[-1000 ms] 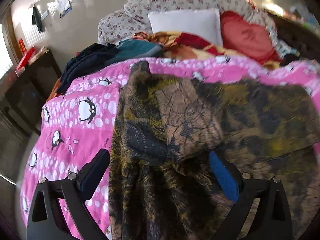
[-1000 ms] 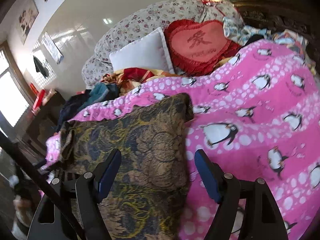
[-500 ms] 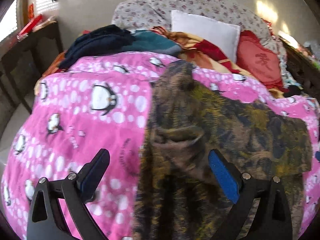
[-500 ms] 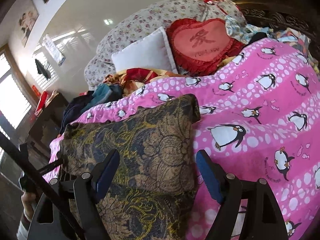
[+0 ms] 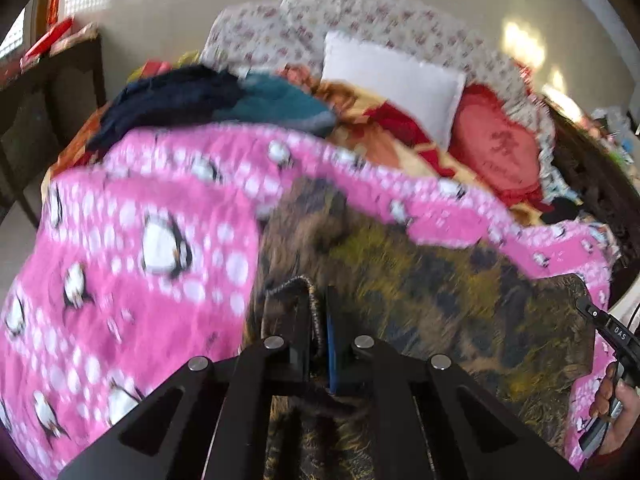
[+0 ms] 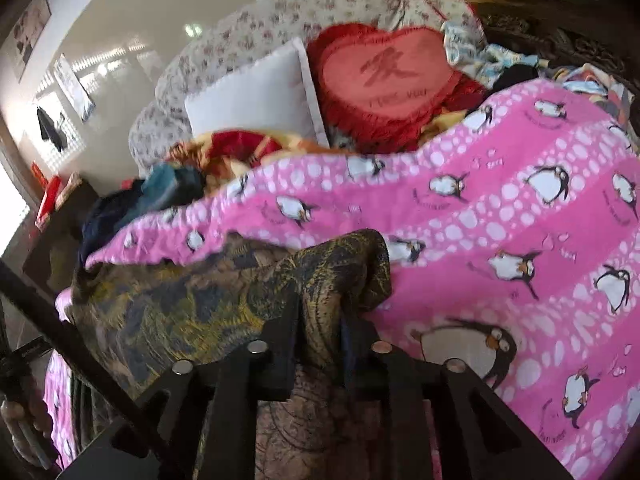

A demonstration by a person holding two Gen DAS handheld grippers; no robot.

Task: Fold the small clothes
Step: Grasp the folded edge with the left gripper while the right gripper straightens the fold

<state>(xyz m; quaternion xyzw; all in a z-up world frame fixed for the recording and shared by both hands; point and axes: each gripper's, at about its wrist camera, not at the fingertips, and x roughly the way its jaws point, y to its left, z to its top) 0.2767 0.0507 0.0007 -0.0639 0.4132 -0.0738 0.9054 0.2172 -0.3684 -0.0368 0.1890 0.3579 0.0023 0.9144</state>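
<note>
At the head of your bed a white pillow (image 6: 256, 96) leans beside a red heart cushion (image 6: 388, 80), with a pink penguin blanket (image 6: 500, 216) spread below them.

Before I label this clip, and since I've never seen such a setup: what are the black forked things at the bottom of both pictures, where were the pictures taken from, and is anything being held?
No machine here: a person holds a two-finger tool in each hand, and a fisheye camera on each looks forward along its fingers. So one picture is from the left tool, the other from the right tool. Both look over a bed covered by a pink penguin blanket. On it lies a dark brown-and-yellow patterned garment. The left tool is shut on an edge of that garment; the right tool's jaws are closing with a bunch of the same cloth pinched between them. Behind lie a white pillow, a red heart cushion and a pile of dark clothes.
</note>
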